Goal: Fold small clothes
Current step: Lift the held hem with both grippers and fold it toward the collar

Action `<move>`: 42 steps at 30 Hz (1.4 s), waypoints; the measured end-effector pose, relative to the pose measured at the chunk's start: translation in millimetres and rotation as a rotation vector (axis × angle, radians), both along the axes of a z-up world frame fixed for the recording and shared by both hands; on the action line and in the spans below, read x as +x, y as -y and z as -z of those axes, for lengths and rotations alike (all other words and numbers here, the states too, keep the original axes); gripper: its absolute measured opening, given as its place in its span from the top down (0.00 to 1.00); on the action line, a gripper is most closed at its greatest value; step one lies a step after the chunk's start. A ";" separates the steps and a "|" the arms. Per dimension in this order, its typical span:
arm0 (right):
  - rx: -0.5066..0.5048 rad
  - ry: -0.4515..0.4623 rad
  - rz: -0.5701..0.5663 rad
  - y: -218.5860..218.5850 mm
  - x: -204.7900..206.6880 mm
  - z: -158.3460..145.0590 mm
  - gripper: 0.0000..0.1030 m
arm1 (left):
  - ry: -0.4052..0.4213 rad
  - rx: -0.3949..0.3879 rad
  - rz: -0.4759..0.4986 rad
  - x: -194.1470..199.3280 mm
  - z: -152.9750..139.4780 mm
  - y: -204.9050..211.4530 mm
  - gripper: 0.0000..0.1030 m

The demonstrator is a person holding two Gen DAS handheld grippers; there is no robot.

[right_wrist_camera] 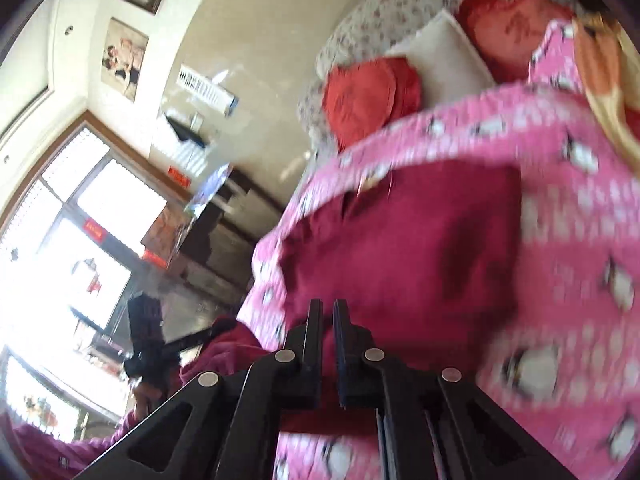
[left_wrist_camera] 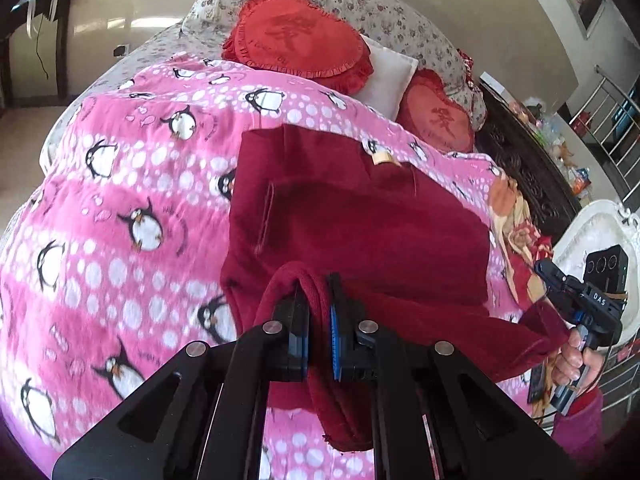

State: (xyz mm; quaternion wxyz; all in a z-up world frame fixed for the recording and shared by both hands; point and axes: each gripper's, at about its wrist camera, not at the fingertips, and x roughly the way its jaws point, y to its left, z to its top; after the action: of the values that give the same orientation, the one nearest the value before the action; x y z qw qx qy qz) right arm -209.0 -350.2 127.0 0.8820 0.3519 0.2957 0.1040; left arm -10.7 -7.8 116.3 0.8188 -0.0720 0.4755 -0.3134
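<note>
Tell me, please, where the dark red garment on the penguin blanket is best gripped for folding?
Probably at its near ribbed hem, from the bed's near side: the left gripper already pinches that thick edge of the dark red garment, while the far part lies flat.

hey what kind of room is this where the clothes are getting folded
Most likely a home bedroom. There is a bed under a pink penguin blanket, with red heart-shaped cushions and floral pillows at its head, and framed pictures on the wall.
</note>
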 end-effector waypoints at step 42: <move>-0.440 -0.101 0.129 16.6 92.6 -6.3 0.93 | -0.002 0.048 -0.084 102.7 -7.1 50.9 0.94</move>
State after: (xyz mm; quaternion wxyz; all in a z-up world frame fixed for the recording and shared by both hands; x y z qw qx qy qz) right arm -116.4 -366.8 133.3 0.9263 0.1744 0.3319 -0.0374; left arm 91.9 -58.7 123.4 0.8324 -0.0725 0.4801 -0.2670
